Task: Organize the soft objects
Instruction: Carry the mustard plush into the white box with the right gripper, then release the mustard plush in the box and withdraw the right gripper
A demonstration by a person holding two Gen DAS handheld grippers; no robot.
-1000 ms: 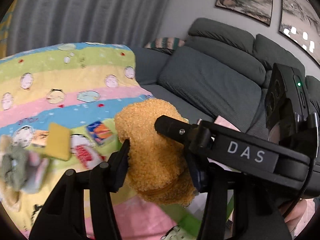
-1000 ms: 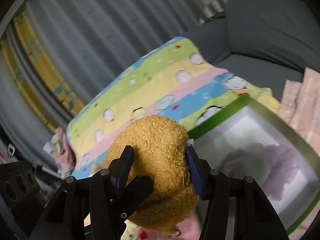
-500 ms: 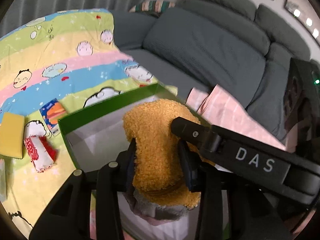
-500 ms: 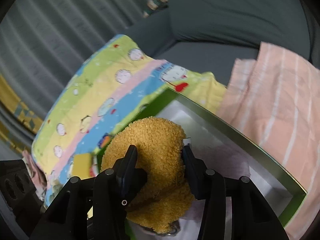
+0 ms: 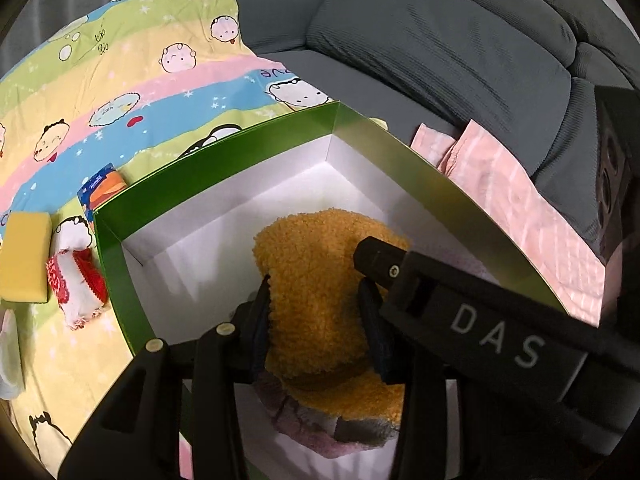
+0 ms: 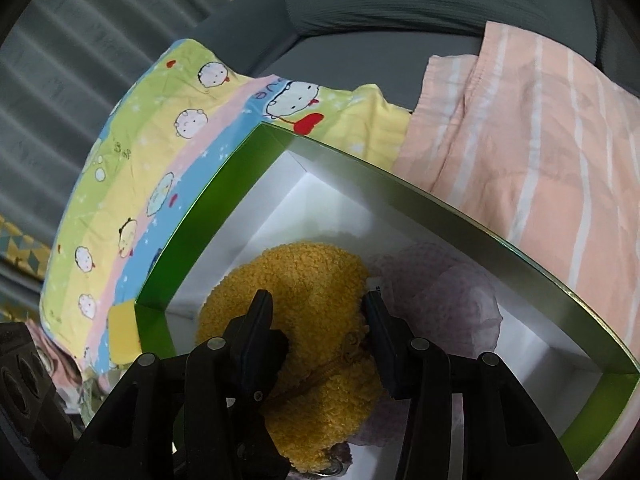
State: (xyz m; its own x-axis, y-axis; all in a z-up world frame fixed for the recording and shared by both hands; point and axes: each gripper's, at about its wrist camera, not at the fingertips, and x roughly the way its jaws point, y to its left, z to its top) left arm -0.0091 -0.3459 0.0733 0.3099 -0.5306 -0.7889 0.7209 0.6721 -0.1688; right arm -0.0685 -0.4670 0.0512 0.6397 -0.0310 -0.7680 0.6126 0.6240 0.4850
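Where visible, red-trimmed pouch (image 5: 76, 284) leftward only

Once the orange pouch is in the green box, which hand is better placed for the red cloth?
Probably left. The red cloth lies left of the green box, near the left claw, whose jaws are opening around the orange pouch.

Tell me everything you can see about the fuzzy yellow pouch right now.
The yellow pouch is a curly, fleece-like soft thing with a zip and a metal ring at its near end. It sits inside the green box with white inner walls, over a pale purple cloth. Both grippers have it between their fingers: the left gripper, whose jaws are opening slightly, and the right gripper, pressing its sides. Whether it rests fully on the box floor cannot be told.
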